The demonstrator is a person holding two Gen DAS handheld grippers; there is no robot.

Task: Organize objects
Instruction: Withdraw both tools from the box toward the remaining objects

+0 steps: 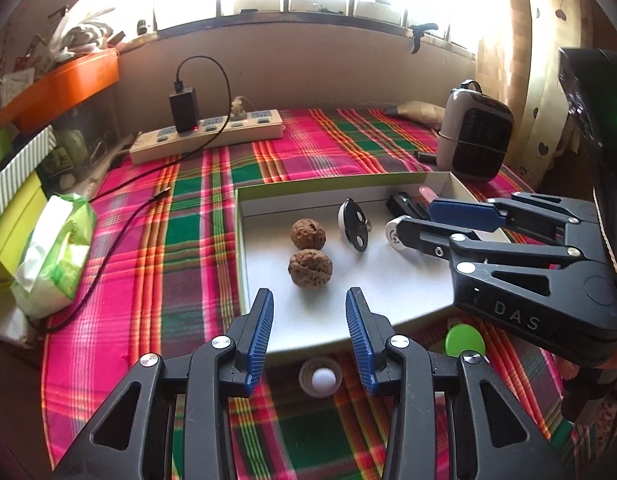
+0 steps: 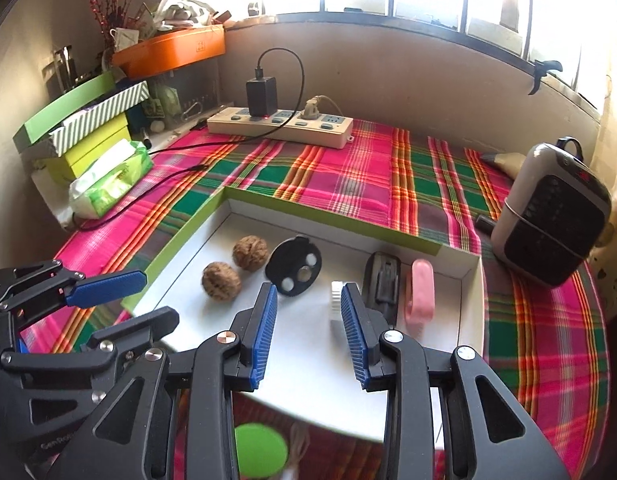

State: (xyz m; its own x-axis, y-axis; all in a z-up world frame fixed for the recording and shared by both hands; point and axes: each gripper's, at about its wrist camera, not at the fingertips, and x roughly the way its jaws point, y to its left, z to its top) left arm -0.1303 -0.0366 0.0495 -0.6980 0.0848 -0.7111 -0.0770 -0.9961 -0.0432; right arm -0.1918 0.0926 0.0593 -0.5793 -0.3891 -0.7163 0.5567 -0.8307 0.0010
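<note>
A shallow white tray with a green rim (image 1: 239,240) (image 2: 176,240) lies on the plaid cloth. In it are two walnuts (image 1: 310,268) (image 2: 221,281), a black disc with holes (image 1: 351,226) (image 2: 294,266), a white ridged wheel (image 1: 394,235) (image 2: 335,300), a black clip (image 2: 382,282) and a pink piece (image 2: 420,294). My left gripper (image 1: 309,295) (image 2: 160,298) hangs open just short of the near walnut, holding nothing. Over the tray, my right gripper (image 2: 308,290) (image 1: 414,218) is open; the wheel stands beside its right pad, and the left pad is well off it.
A green disc (image 1: 464,340) (image 2: 260,450) and a white ball in a ring (image 1: 323,380) lie on the cloth in front of the tray. A power strip (image 1: 212,136) with a charger is behind, a small heater (image 1: 474,136) at right, and a tissue pack (image 1: 52,248) and stacked boxes at left.
</note>
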